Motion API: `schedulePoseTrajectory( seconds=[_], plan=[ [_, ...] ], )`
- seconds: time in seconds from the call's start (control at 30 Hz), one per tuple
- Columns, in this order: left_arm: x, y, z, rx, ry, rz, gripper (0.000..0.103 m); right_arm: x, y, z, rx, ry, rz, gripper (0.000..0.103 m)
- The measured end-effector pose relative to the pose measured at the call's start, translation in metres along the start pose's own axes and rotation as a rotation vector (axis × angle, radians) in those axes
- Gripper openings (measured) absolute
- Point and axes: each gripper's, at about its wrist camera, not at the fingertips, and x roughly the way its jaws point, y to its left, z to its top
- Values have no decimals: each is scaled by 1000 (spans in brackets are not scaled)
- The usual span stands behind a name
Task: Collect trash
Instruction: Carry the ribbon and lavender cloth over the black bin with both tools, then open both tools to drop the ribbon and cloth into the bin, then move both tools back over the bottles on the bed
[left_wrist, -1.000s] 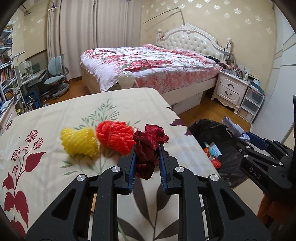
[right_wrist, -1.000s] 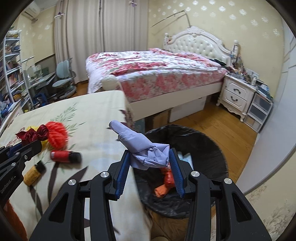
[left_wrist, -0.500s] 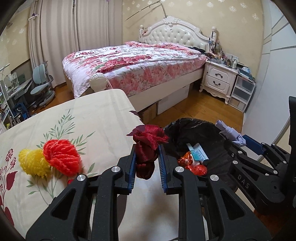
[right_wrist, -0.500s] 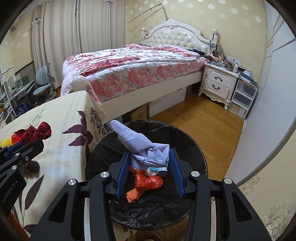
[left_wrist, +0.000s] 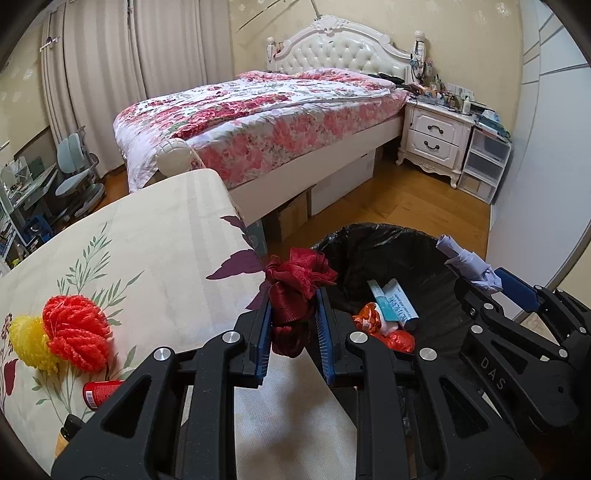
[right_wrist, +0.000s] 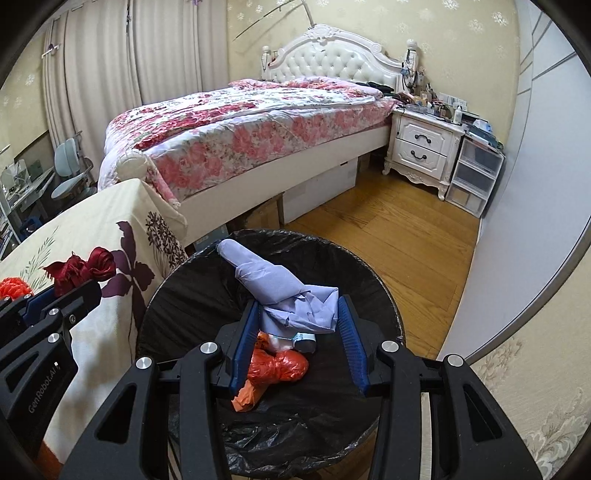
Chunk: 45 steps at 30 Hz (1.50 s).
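Note:
My left gripper (left_wrist: 293, 314) is shut on a dark red ribbon bundle (left_wrist: 295, 291) and holds it over the table's right edge, beside the black-lined trash bin (left_wrist: 380, 240). My right gripper (right_wrist: 297, 321) holds a crumpled pale purple paper (right_wrist: 280, 291) above the bin (right_wrist: 177, 280); its jaws stand wider than before, with the paper still between them. The bin holds orange wrappers (right_wrist: 277, 369) and a white tube (left_wrist: 395, 302). The ribbon also shows in the right wrist view (right_wrist: 81, 267).
On the floral tablecloth (left_wrist: 147, 240) lie a red foam net (left_wrist: 75, 332), a yellow foam net (left_wrist: 27, 343), a red can (left_wrist: 99, 393) and a small brown bottle (left_wrist: 66, 435). A bed (left_wrist: 258, 118) and nightstand (left_wrist: 436, 136) stand behind; wood floor lies to the right.
Both grippers moved right from over the table toward the bin. The right gripper now hangs over the bin and its jaws have widened around the purple paper.

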Motion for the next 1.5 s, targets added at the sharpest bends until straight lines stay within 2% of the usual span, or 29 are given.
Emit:
schedulePoseTrajectory(
  seconds=[0.4,0.43,0.5,0.53,0.73,0.87,1.0,1.5],
  plan=[
    [17,-10,2,24,34,5,22,10,-13,-1,43,18,-19,45],
    [16,-10,2,23,32,6,25,10,-14,-1,47,17,-18,47],
    [16,-11,4,26,30,7,42,9,-16,0,54,10,-23,54],
    [16,-11,4,27,23,13,55,8,-17,0,55,7,-26,54],
    [9,-9,4,27,5,26,68,6,-20,0,61,3,-40,57],
    [3,-6,4,22,-1,37,75,3,-19,-2,55,-2,-49,62],
    [-9,2,2,3,-6,45,78,-3,-17,-4,48,-7,-44,67],
    [-54,62,-36,-78,6,127,79,-31,29,-23,-50,5,59,69]
  ],
)
